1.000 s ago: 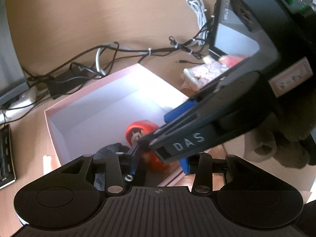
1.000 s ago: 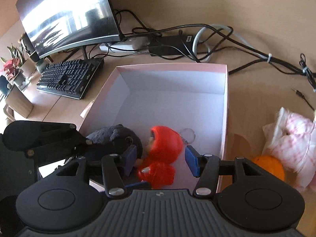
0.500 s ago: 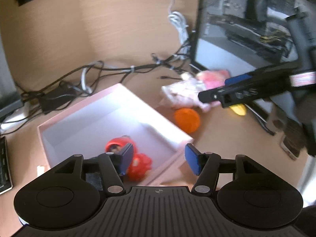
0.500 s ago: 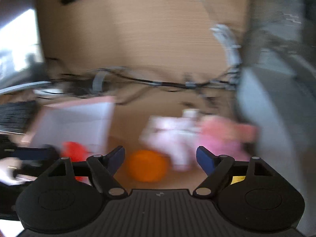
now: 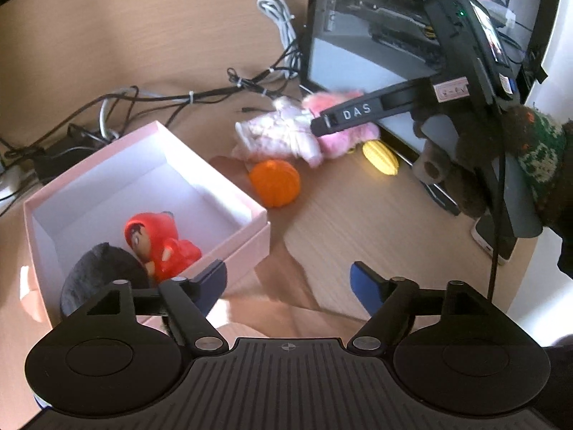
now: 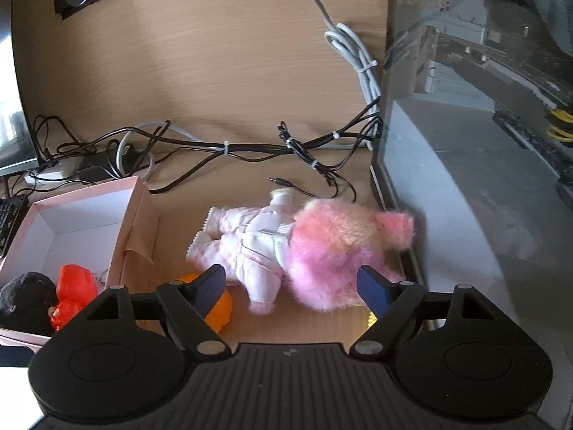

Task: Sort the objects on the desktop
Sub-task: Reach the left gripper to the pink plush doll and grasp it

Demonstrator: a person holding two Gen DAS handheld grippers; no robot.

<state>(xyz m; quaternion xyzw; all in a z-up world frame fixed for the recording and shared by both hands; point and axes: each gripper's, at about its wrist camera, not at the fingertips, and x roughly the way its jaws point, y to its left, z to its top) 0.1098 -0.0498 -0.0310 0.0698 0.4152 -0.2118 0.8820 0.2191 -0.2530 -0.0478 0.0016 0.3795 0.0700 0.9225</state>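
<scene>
Here we hover our right gripper [image 6: 290,288], jaws wide and empty, over the pink plush doll [image 6: 304,247]: soft, light, best pinched mid-body; left gripper [image 5: 288,281] likewise agape.

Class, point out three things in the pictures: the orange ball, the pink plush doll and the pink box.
orange ball [image 5: 275,182], left wrist view, centre of its ribbed side
pink plush doll [image 6: 333,247], right wrist view, fluffy head
pink box [image 5: 211,175], left wrist view, right rim

Black hand-held gripper [image 5: 288,281], blue fingertips [image 5: 365,286]; silver screws [image 5: 361,342], green-patterned knit sleeve [image 5: 537,150]
</scene>
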